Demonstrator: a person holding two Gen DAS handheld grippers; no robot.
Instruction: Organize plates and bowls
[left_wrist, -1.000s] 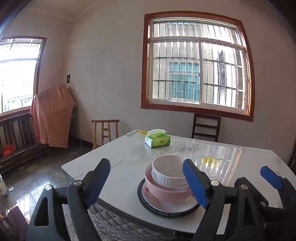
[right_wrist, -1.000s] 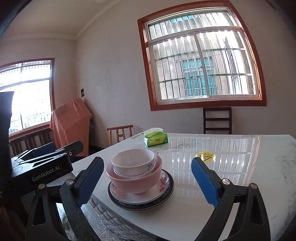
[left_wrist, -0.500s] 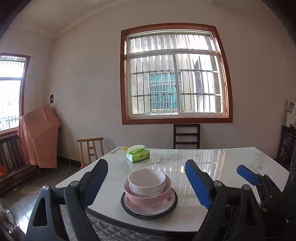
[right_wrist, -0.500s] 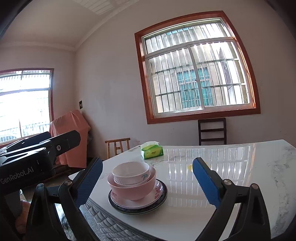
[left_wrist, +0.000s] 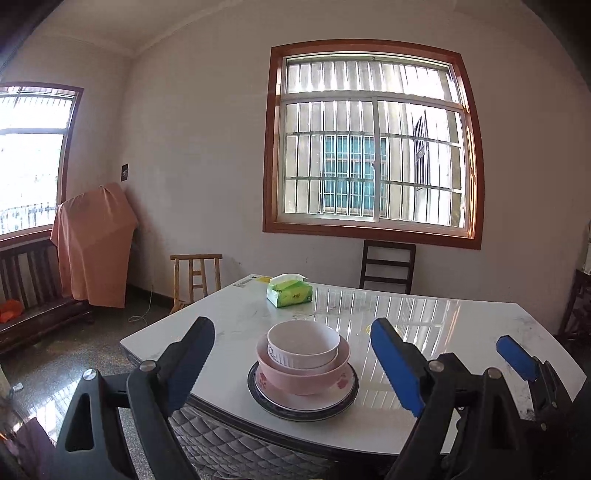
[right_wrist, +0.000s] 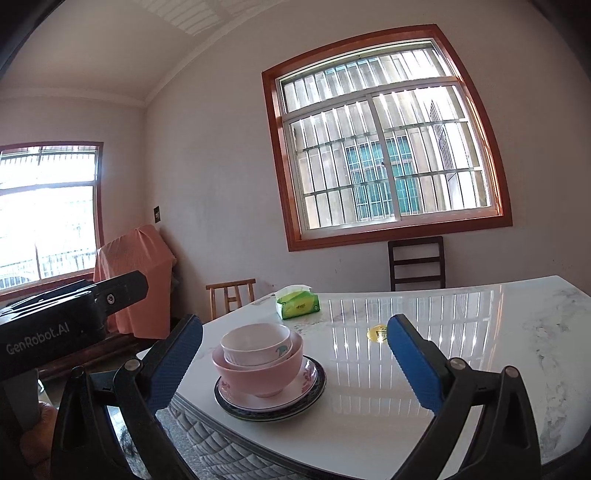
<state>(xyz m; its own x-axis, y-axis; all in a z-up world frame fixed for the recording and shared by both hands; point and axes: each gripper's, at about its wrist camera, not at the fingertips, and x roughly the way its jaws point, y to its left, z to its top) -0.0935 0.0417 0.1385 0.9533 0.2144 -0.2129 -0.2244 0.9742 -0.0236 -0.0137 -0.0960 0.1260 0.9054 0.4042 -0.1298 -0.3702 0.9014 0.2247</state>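
Note:
A white bowl (left_wrist: 303, 343) sits nested in a pink bowl (left_wrist: 303, 374). Both rest on a flowered white plate (left_wrist: 341, 386) stacked on a dark-rimmed plate (left_wrist: 264, 400), near the front edge of the marble table (left_wrist: 461, 332). My left gripper (left_wrist: 291, 326) stands open, short of the stack, nothing between its blue pads. My right gripper (right_wrist: 293, 323) is open too, with the same stack (right_wrist: 258, 363) ahead and slightly left of its centre, untouched. Its blue pad (left_wrist: 515, 356) shows at the right of the left wrist view. The left gripper's black body (right_wrist: 55, 332) fills the left of the right wrist view.
A green tissue box (left_wrist: 290, 293) lies at the table's far side, and a yellow sticker (right_wrist: 376, 332) marks the top. A dark chair (left_wrist: 388, 266) stands behind the table under the window. A wooden stool (left_wrist: 195, 277) and an orange-draped object (left_wrist: 92, 243) stand left.
Both grippers have drawn back and lifted a little from the stack, which now looks smaller and farther off. Their jaws stand slightly wider. The dishes have not moved.

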